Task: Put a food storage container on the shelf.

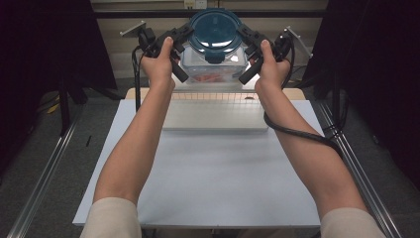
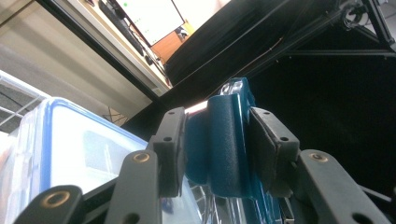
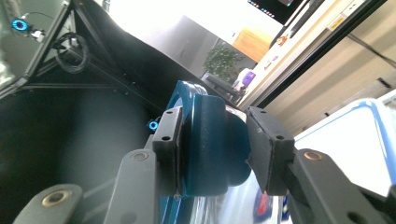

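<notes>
Teal plastic marks the round lid (image 1: pixel 216 30) of a clear container (image 1: pixel 214 63) held up above the far edge of the white table (image 1: pixel 218 173), in front of a pale wall. A person's bare forearms reach in from below, each hand working a black two-jaw tool. The left gripper (image 1: pixel 181 35) clamps a teal latch (image 2: pixel 225 144) at the lid's left side, its pads pressed against both faces of the tab. The right gripper (image 1: pixel 248 36) does the same at the opposite side, jaws closed on a second latch (image 3: pixel 211 144). Reddish contents show faintly through the container's clear wall. Beneath it, a blue-rimmed box (image 2: pixel 70 154) sits close by, and a flat white tray (image 1: pixel 214 117) lies on the table.
</notes>
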{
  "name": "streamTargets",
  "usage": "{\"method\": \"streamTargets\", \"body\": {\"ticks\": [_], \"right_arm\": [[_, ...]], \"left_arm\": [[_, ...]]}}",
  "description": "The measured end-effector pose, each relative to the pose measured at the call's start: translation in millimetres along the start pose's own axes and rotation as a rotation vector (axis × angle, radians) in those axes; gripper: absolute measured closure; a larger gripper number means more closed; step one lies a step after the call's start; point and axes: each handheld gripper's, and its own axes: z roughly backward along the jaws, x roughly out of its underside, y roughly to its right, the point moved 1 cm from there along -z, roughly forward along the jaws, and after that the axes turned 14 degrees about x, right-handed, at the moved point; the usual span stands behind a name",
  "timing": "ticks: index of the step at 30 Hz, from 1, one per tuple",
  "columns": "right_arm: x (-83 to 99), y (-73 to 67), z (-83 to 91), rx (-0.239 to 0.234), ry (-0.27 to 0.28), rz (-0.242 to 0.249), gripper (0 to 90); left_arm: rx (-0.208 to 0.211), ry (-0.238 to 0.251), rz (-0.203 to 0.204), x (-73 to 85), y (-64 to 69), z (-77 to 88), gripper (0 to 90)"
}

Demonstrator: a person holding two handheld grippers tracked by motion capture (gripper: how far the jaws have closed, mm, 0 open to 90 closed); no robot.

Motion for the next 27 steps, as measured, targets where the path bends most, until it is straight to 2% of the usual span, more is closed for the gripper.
{"method": "streamTargets", "body": {"ticks": [5,9,10,12,15,17,19,20,22,23,27], "right_arm": [[-2.9,0.9,-10.5,0.028,-0.009,-0.027,58.9],[-4.0,4.7,-15.8,0.049,-0.014,-0.054,58.9],[-4.5,5.7,-16.8,0.053,-0.02,-0.057,58.9],[-4.9,8.2,-18.5,0.058,-0.017,-0.072,58.9],[-5.2,12.2,-20.4,0.066,-0.02,-0.07,58.9],[-5.0,14.6,-22.0,0.072,-0.029,-0.073,58.9],[-4.5,15.0,-23.8,0.069,-0.022,-0.097,58.9],[-4.5,15.6,-25.0,0.07,-0.022,-0.098,58.9],[-4.8,16.3,-27.5,0.076,-0.021,-0.107,58.8],[-4.9,16.3,-28.5,0.078,-0.022,-0.114,58.7],[-5.1,17.6,-32.8,0.086,-0.025,-0.131,58.2]], "left_arm": [[-0.023,0.024,0.021,-3.5,-5.2,-7.4,58.1],[-0.051,0.006,0.031,-4.7,-9.3,-10.2,58.1],[-0.053,0.025,0.043,-4.0,-10.3,-12.4,58.1],[-0.066,0.006,0.045,-3.3,-11.5,-12.8,58.1],[-0.067,0.017,0.044,-2.0,-16.0,-14.8,58.1],[-0.077,-0.005,0.048,-2.3,-18.8,-14.0,58.1],[-0.069,0.037,0.035,-2.0,-18.8,-17.9,58.0],[-0.071,0.033,0.034,-2.2,-19.4,-18.1,58.0],[-0.082,0.027,0.056,-3.8,-21.3,-19.0,57.8],[-0.079,0.031,0.048,-3.7,-22.5,-19.4,57.6],[-0.083,0.043,0.064,-4.5,-25.3,-21.5,57.0]]}}
